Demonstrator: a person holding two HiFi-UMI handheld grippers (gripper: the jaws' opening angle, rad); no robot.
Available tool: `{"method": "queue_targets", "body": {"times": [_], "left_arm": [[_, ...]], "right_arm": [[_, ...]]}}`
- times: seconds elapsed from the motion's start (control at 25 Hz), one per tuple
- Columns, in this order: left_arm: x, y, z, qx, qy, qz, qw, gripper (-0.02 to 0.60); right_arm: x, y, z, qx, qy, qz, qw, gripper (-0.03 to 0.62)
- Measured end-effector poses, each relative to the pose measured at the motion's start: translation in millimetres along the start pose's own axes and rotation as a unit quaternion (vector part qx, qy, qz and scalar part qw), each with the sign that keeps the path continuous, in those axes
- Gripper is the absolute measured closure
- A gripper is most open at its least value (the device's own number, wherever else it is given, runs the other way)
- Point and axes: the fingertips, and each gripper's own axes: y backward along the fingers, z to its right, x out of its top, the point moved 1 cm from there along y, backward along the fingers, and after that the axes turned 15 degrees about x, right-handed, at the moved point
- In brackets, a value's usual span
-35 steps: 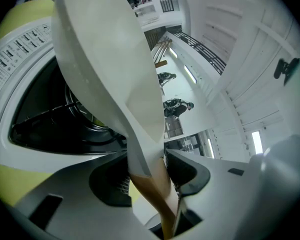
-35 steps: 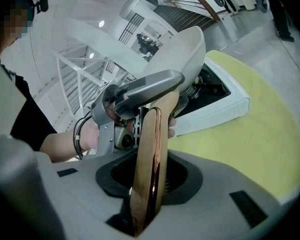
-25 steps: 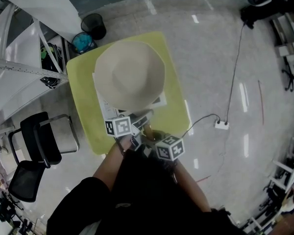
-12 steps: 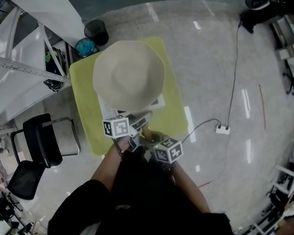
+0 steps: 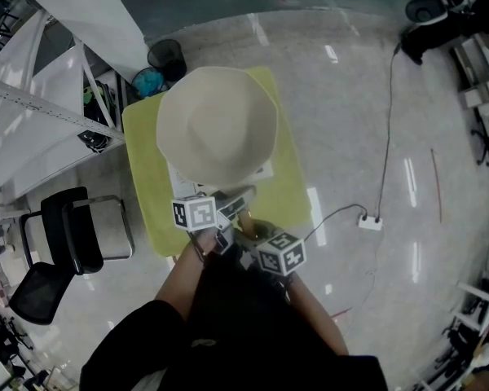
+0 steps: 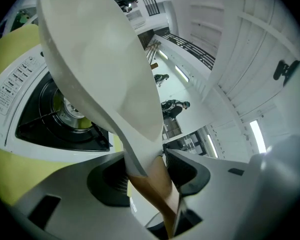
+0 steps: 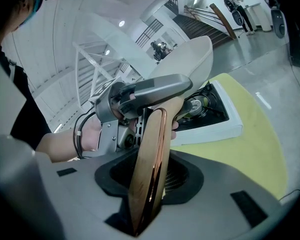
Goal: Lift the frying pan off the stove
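Observation:
A cream-white frying pan (image 5: 216, 125) hangs in the air over the white gas stove (image 5: 263, 170) on the yellow table (image 5: 151, 194). Its brown wooden handle (image 5: 244, 217) runs back toward me. My left gripper (image 5: 231, 204) is shut on the handle close to the pan body. My right gripper (image 5: 250, 231) is shut on it further back. In the left gripper view the pan (image 6: 100, 64) is tilted above the black burner (image 6: 65, 114), with the handle (image 6: 155, 184) clamped in the left gripper (image 6: 147, 171). The right gripper view shows the handle (image 7: 150, 154) in the right gripper (image 7: 151, 178), behind the left gripper (image 7: 140, 96).
A black chair (image 5: 65, 235) stands left of the table, with a white metal frame (image 5: 41, 112) beyond it. Two bins (image 5: 165, 54) sit behind the table. A power strip (image 5: 368, 220) with its cable lies on the glossy floor to the right.
The pan and both grippers have risen a little above the stove; the pan looks slightly larger and nearer the head camera. Both grips on the handle are unchanged.

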Motion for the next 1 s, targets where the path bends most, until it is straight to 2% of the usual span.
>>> {"method": "queue_targets", "body": {"times": [0.24, 0.48, 1.0], "left_arm": [[-8, 5, 17, -0.009, 0.0, 0.013, 0.9999, 0.339], [-34, 14, 30, -0.004, -0.012, 0.008, 0.9999, 0.339], [-76, 46, 97, -0.02, -0.065, 0.021, 0.9975, 0.337]], "right_arm": [[-9, 11, -8, 0.002, 0.006, -0.002, 1.0, 0.464], [-26, 27, -24, -0.003, 0.022, 0.006, 1.0, 0.462], [-56, 69, -79, -0.006, 0.048, 0.022, 0.999, 0.459]]}}
